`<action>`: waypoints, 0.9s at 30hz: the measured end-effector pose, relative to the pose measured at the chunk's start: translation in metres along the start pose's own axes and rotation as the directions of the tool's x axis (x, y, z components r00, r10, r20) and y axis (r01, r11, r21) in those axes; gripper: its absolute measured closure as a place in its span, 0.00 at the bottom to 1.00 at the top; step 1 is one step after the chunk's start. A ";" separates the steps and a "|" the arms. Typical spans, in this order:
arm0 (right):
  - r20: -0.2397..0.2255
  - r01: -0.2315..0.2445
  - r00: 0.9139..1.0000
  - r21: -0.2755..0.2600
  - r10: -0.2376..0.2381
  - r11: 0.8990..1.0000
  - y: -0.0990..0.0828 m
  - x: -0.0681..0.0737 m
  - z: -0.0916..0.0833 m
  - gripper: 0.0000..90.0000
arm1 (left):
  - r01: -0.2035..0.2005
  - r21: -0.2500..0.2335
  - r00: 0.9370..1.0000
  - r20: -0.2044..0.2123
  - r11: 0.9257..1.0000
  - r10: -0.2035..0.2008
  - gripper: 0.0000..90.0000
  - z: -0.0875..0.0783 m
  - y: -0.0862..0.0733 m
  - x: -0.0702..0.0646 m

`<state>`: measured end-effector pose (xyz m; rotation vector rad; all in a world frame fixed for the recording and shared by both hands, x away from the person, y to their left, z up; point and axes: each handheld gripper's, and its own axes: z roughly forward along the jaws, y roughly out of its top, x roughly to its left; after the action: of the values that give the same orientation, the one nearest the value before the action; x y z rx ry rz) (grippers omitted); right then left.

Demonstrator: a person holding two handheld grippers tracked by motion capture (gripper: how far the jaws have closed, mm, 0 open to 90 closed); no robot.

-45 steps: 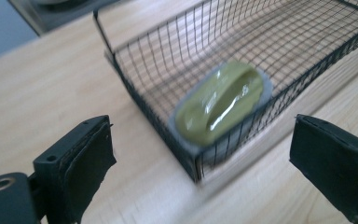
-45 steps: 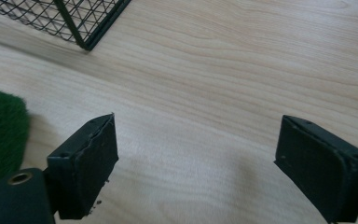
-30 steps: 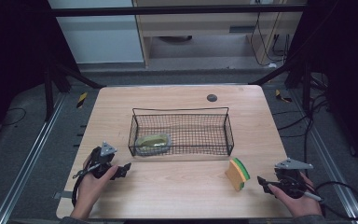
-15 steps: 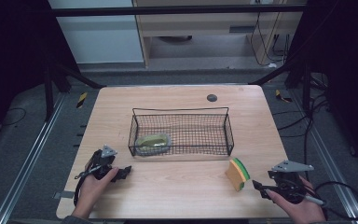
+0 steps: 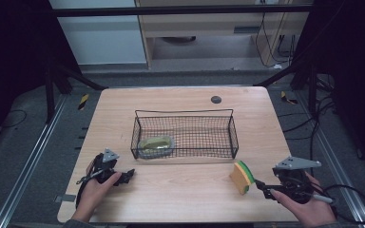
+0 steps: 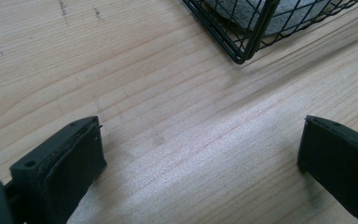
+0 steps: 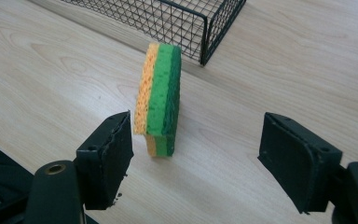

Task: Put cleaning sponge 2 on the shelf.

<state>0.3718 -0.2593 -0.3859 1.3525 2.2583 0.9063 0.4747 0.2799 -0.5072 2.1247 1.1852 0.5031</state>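
Broadly, the wooden table (image 5: 180,199) carries everything, and a black wire basket (image 5: 185,114) stands near its middle. Inside the basket, at its 9 o'clock end, lies a pale green item in a clear wrapper (image 5: 156,143); what it is cannot be told. In the left gripper view a corner of that basket (image 6: 242,51) stands at about 1 o'clock from the jaws, with something grey behind the mesh.

From the basket's centre, at roughly 4 o'clock and just outside its corner, a sponge (image 5: 242,176) stands upright on its edge on the bare wood. It has a yellow layer and a green layer. In the right gripper view the sponge (image 7: 161,98) sits a little ahead of the jaws, toward the left-hand one, touching neither.

At 3 o'clock from the sponge, the right gripper (image 5: 261,186) is held in a hand just beside it, its jaws (image 7: 196,163) standing well apart around empty air.

At 8 o'clock from the basket, the left gripper (image 5: 126,175) rests low over the table, its jaws having just opened to their widest, with only wood between them.
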 end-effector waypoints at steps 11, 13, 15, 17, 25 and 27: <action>-0.041 0.032 0.999 0.034 -0.030 0.999 0.031 0.010 0.031 0.27 | 0.002 -0.006 1.000 0.000 1.000 -0.002 0.00 -0.001 -0.002 0.000; -0.051 0.030 0.998 0.052 -0.027 0.998 0.035 0.013 0.038 0.26 | 0.003 -0.008 1.000 -0.002 1.000 -0.003 0.00 -0.001 -0.002 0.000; -0.052 0.051 0.998 0.087 -0.047 0.995 0.042 0.018 0.045 0.25 | 0.003 -0.006 1.000 -0.002 1.000 -0.003 0.00 -0.001 -0.002 0.000; -0.044 0.057 0.998 0.096 -0.053 0.994 0.044 0.019 0.048 0.24 | 0.002 -0.005 1.000 0.000 1.000 -0.002 0.00 -0.001 -0.002 0.000; -0.025 0.046 0.999 0.154 -0.043 0.987 0.050 0.016 0.063 0.23 | -0.003 -0.002 1.000 0.002 1.000 0.003 0.00 -0.001 -0.001 0.000; -0.025 0.043 0.999 0.171 -0.039 0.984 0.049 0.015 0.067 0.24 | -0.004 0.000 1.000 0.005 1.000 0.004 0.00 0.000 0.000 0.001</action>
<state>0.4361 -0.2062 -0.4012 1.3668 2.4189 0.7310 0.4746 0.2808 -0.5072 2.1273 1.1781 0.4992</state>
